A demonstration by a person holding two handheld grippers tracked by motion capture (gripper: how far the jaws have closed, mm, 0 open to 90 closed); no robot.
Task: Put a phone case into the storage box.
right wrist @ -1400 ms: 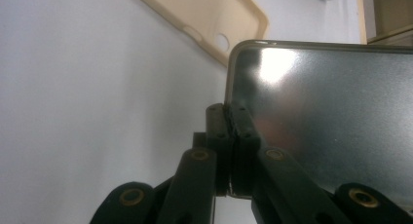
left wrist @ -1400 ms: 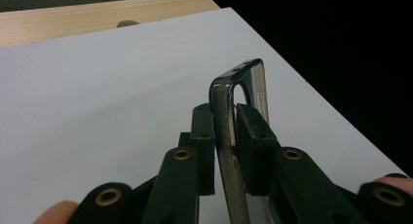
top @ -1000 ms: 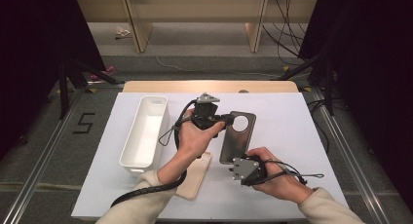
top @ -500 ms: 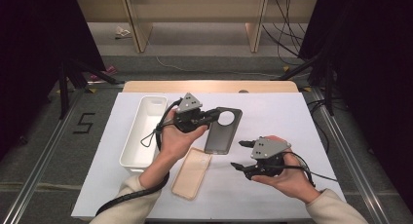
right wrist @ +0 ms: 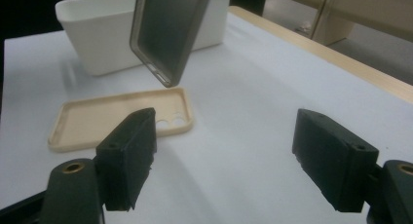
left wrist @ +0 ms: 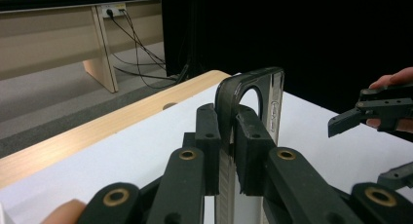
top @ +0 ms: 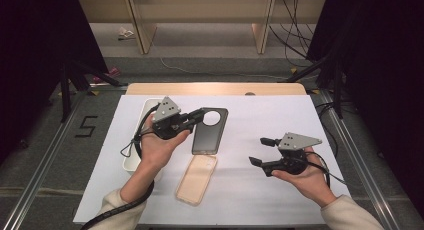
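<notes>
My left gripper [top: 200, 115] is shut on the top edge of a dark grey phone case [top: 210, 132], beside its round camera hole, and holds it above the white table. In the left gripper view the pads pinch the case [left wrist: 253, 95] edge-on. A beige phone case [top: 197, 179] lies hollow side up on the table below it. My right gripper [top: 256, 150] hovers to the right; its jaws have just been opening and stand wide with nothing between them. In the right gripper view the dark case [right wrist: 168, 29] hangs above the beige case [right wrist: 117, 118].
A long white bin [top: 129, 162] stands at the table's left, partly hidden by my left hand, and it is also in the right gripper view [right wrist: 97, 53]. A wooden strip [top: 215, 88] borders the far edge of the white table sheet [top: 280, 115]. Metal rails run along both sides.
The right gripper let go of the dark case's near end, opened and drew off to the right. The left gripper carried the case leftward, toward the bin.
</notes>
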